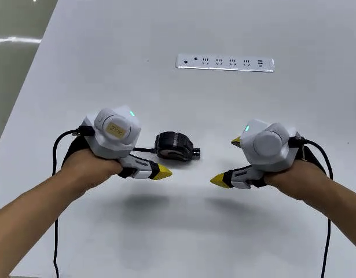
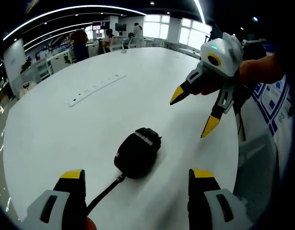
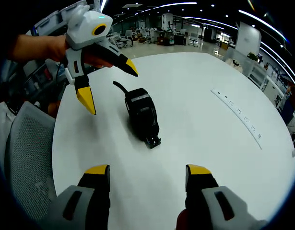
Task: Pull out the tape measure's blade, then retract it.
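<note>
A black tape measure [image 1: 175,146] lies on the white table [image 1: 183,226] with its blade fully in. Its black wrist strap [image 2: 106,191] trails toward my left gripper [image 1: 150,168], which hovers just left of it, open and holding nothing. In the left gripper view the tape measure [image 2: 137,152] sits just ahead, between the jaws of my left gripper [image 2: 137,175]. My right gripper [image 1: 225,160] stands open to the right, apart from the case. In the right gripper view the tape measure [image 3: 142,115] lies ahead of my right gripper [image 3: 147,168], its blade mouth facing the camera.
A white power strip [image 1: 225,62] lies flat at the far side of the table. The table's left edge [image 1: 27,81] borders a grey floor. Office desks and people [image 2: 80,40] are far in the background.
</note>
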Available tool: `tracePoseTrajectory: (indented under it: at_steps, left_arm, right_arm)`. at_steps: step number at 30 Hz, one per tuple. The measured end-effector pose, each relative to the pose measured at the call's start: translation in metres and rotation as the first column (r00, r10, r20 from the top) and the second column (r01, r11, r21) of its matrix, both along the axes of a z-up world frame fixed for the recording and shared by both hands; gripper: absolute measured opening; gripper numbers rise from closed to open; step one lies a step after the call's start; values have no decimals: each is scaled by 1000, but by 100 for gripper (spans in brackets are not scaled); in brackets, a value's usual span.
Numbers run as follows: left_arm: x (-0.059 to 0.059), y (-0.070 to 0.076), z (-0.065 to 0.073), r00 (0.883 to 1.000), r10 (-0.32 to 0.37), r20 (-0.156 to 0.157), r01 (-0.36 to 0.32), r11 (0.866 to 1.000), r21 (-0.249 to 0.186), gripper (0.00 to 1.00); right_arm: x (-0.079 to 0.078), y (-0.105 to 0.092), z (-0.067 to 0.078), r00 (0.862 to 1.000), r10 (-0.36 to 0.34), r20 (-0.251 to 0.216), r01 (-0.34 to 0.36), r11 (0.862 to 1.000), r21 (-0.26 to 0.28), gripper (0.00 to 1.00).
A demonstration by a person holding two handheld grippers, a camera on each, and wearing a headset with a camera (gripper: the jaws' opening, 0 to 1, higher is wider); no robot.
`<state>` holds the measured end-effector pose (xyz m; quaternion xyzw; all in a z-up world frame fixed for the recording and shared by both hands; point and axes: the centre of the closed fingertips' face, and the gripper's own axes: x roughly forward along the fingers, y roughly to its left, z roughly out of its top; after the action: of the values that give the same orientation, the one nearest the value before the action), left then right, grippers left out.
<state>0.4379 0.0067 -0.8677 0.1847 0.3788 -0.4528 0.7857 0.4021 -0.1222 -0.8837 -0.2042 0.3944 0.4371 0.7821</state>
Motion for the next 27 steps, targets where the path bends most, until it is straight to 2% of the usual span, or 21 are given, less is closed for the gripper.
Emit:
tracePoseTrajectory:
  at_steps: [13, 17, 22, 27]
  left_arm:
    - [0, -13, -4, 994, -111, 23, 111, 993, 31, 80]
    - [3, -18, -7, 988, -153, 30, 151, 987, 48, 79]
    - [4, -25, -12, 973, -228, 45, 223, 971, 85, 77]
    - [6, -32, -15, 963, -264, 48, 259, 961, 92, 76]
  right_arm:
    - [3, 11, -14, 993, 118, 19, -117, 992, -39, 59]
    - [5, 14, -17, 989, 148, 24, -147, 988, -50, 58]
    - [9, 18, -20, 981, 191, 38, -188, 980, -63, 56]
    - [11, 21, -22, 977, 208, 38, -206, 976, -64, 56]
